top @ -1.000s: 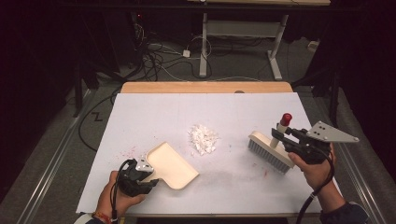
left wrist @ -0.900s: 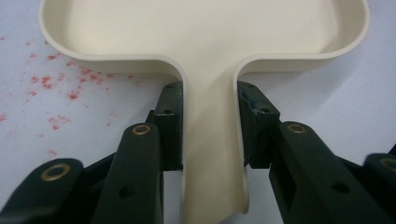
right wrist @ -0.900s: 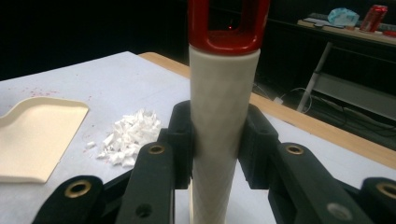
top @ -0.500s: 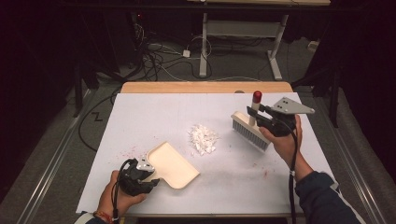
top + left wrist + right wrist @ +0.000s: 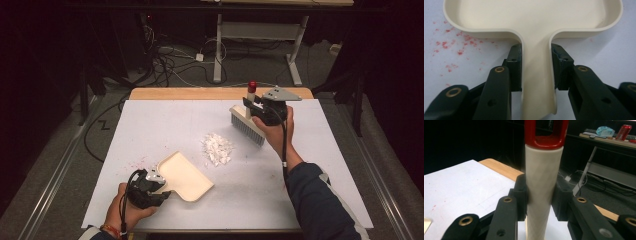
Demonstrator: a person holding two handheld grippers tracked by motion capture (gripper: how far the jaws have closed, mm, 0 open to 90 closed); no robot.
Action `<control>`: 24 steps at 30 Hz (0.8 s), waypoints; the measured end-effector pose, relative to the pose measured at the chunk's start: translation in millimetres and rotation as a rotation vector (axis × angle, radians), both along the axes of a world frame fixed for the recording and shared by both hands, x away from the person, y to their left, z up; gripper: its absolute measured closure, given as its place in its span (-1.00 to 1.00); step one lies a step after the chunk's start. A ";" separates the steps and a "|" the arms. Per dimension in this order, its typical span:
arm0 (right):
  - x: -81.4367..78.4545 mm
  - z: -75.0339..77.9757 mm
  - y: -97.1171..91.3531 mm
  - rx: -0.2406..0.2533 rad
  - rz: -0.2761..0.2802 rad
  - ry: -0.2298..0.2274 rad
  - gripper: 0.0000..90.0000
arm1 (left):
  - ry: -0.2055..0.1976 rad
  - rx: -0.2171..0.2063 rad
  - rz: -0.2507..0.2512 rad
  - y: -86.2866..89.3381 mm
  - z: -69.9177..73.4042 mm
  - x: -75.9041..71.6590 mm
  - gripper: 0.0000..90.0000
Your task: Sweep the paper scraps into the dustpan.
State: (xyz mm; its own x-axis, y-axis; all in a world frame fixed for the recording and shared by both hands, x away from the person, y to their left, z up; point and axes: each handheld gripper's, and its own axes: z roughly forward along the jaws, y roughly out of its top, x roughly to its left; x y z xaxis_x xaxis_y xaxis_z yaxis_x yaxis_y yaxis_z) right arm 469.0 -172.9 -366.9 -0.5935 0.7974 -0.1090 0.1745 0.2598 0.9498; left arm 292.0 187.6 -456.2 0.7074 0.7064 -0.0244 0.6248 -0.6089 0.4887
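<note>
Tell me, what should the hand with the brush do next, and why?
Probably lower the brush to the table just behind the pile of white crumbs. The right gripper is shut on the brush's handle, and the bristles sit on the pile's far side. The dustpan, held by the left gripper, waits on the near side, so a sweep toward it should push the crumbs in.

The high view looks forward and down over the whole counter (image 5: 150, 130), while each hand-held gripper's camera peers closely along its jaws, sharing that white counter surface.
</note>
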 end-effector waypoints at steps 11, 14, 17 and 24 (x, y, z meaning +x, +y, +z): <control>6.0 -8.5 26.3 -0.022 0.014 0.003 0.56 | 0.000 0.007 -0.002 -0.9 -0.9 0.1 0.41; 2.8 -9.1 29.9 -0.021 0.031 0.012 0.56 | 0.003 0.009 -0.006 -1.1 -1.2 0.9 0.41; 0.1 -9.8 33.7 -0.037 0.049 0.005 0.56 | 0.002 0.014 0.000 -2.5 -1.8 0.1 0.41; -2.9 -11.8 38.1 -0.037 0.064 0.005 0.56 | 0.004 0.018 0.006 -3.3 -1.5 -2.0 0.41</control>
State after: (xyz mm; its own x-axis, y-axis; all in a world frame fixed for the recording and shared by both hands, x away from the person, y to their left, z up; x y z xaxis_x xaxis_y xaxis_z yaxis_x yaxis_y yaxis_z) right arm 466.1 -134.9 -378.7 -0.6438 0.7532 -0.1346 0.1614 0.3057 0.9384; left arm 289.9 184.3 -457.7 0.7028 0.7113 -0.0148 0.6308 -0.6134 0.4752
